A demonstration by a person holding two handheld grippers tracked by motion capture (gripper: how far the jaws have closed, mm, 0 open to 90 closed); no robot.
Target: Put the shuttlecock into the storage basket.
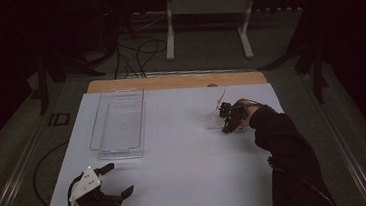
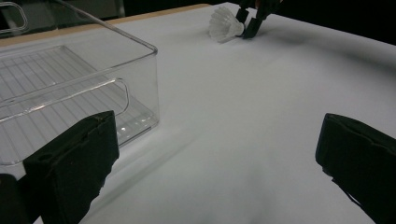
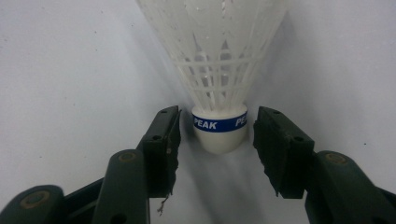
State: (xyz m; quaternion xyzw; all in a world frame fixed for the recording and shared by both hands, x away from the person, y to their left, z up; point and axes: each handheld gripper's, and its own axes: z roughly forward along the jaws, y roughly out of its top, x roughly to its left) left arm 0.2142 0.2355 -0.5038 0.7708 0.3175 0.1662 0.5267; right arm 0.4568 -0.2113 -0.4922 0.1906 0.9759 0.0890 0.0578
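A white feather shuttlecock [image 3: 219, 135] with a blue band on its cork lies on the white table sheet [image 1: 186, 168] at the right, feathers pointing away from my right gripper [image 3: 217, 126]. That gripper's jaws stand on either side of the cork with a narrow gap on each side, not pressing. From the high view the right gripper [image 1: 228, 116] sits beside the shuttlecock [image 1: 216, 117]. My left gripper [image 1: 119, 179] rests near the front left edge, jaws wide open and empty. In the left gripper view, the shuttlecock [image 2: 225, 25] and the right gripper [image 2: 250, 21] show far off.
A clear plastic bin [image 1: 95, 125] with nothing in it stands at the back left of the sheet; its corner [image 2: 140, 79] is close ahead of the left gripper. A wooden table edge [image 1: 169, 81] runs along the back. Cables and a white stand [image 1: 202, 6] lie on the floor beyond.
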